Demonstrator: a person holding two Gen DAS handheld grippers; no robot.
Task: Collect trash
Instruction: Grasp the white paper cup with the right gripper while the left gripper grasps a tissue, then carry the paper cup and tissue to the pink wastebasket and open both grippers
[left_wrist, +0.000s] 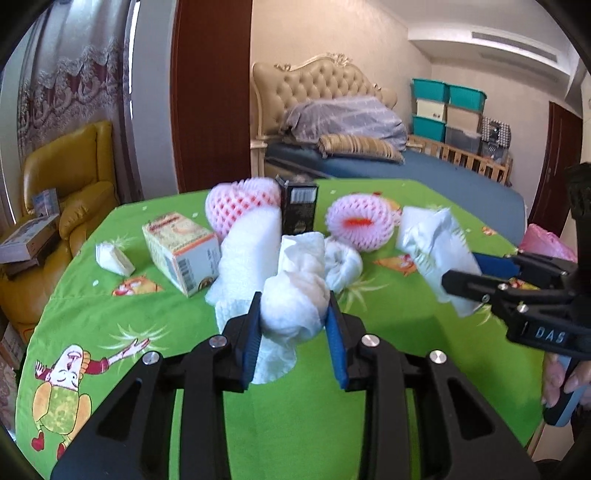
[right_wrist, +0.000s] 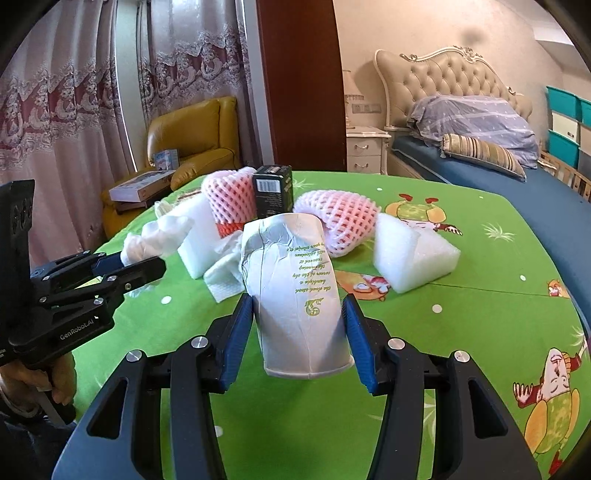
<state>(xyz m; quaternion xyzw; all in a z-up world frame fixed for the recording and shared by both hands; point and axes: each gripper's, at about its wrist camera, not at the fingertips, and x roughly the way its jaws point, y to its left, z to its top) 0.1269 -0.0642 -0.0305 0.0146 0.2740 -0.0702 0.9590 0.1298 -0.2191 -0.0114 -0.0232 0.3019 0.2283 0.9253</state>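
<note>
Between the blue pads of the left claw (left_wrist: 293, 328) sits a crumpled white tissue wad (left_wrist: 293, 302), pinched from both sides with the jaws drawn in close and a loose flap of tissue hanging below them. Just beyond that claw, on the green cartoon-printed surface (left_wrist: 110, 314), lie more white tissues and a block of white foam (left_wrist: 251, 243). Farther ahead stand a black carton (left_wrist: 298, 208) and two pink foam fruit nets (left_wrist: 240, 201), one on each side of the carton. To the left of the claw a yellow-and-white carton (left_wrist: 183, 251) lies on its side, and left again rests a small white foam wedge (left_wrist: 112, 256).

The right claw (right_wrist: 297, 328) is closed part-way on a crushed white paper cup (right_wrist: 295, 295) with gold print, base toward the camera; both pads touch its sides and it is held clear of the surface. Ahead of that claw, to its right, a white foam piece (right_wrist: 413, 254) rests on the cloth, with the pink nets and black carton behind the cup. Off to its left the other claw shows side-on with the tissue in its tips, a hand (right_wrist: 55, 380) gripping its handle.

Past the surface are a bed (right_wrist: 517, 192), a yellow armchair (right_wrist: 195, 140) and lace curtains (right_wrist: 74, 92).
</note>
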